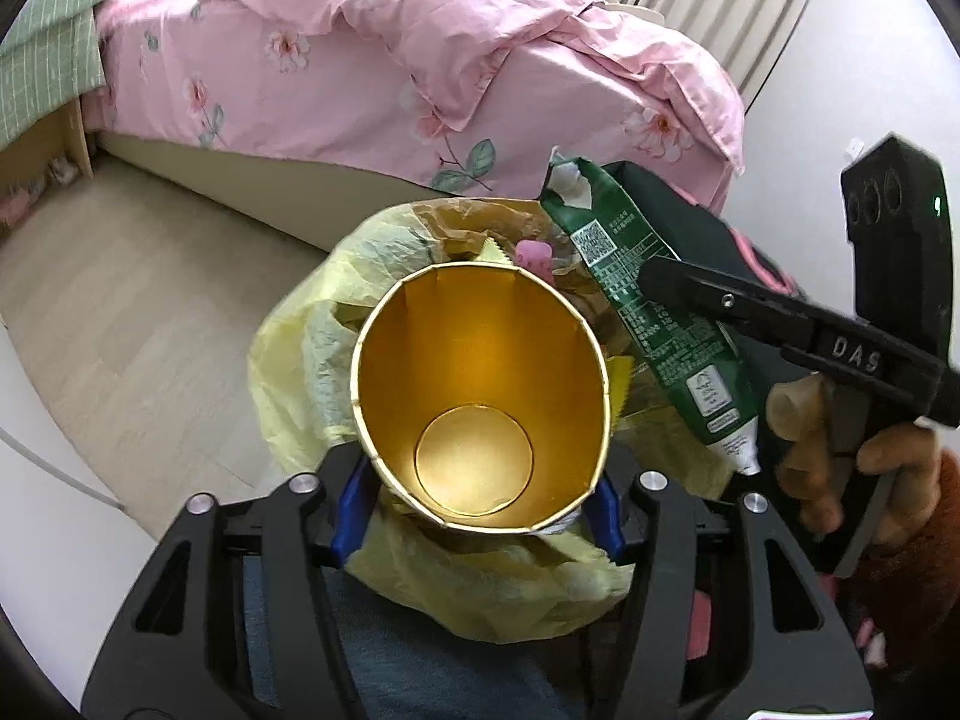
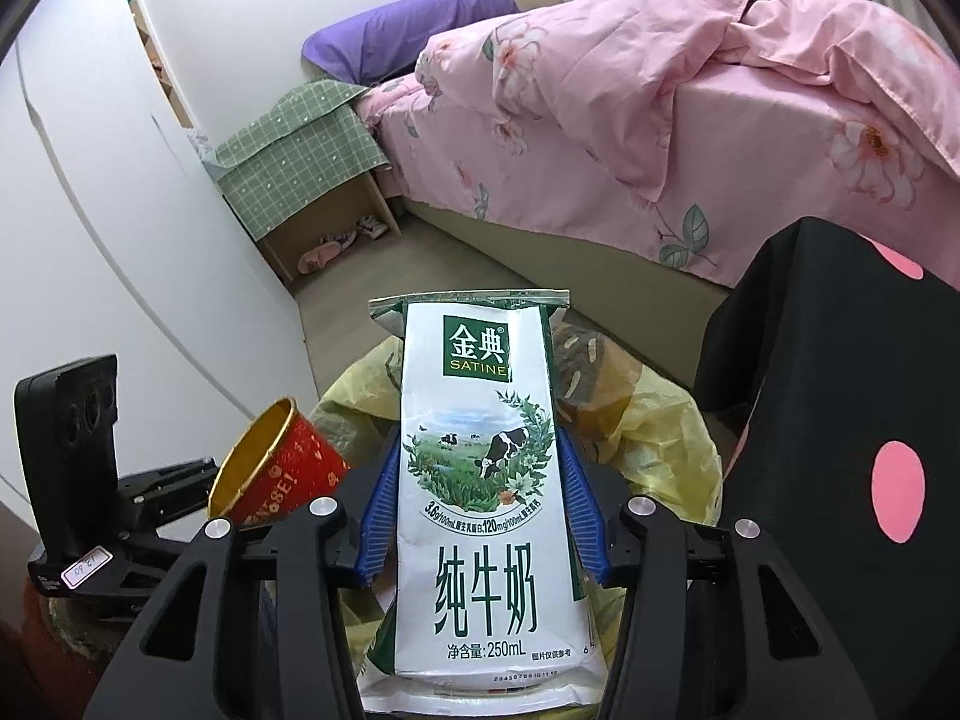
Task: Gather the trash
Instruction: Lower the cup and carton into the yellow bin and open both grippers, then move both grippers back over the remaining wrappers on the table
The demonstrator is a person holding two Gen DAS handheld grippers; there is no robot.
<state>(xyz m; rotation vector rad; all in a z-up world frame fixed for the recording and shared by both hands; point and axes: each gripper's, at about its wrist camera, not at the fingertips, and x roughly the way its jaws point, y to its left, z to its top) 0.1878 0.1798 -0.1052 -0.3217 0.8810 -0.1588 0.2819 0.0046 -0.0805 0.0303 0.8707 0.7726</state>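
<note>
Left claw clamps the paper cup, right claw the milk carton — both above the yellow bag

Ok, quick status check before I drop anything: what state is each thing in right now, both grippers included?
Left gripper: shut on the paper cup.
Paper cup: empty, gold inside, held above the bag.
Right gripper: shut on the milk carton.
Milk carton: flattened, top torn open, held over the bag.
Yellow trash bag: open, trash already inside.
Bed quilt: rumpled, unmade.
</note>
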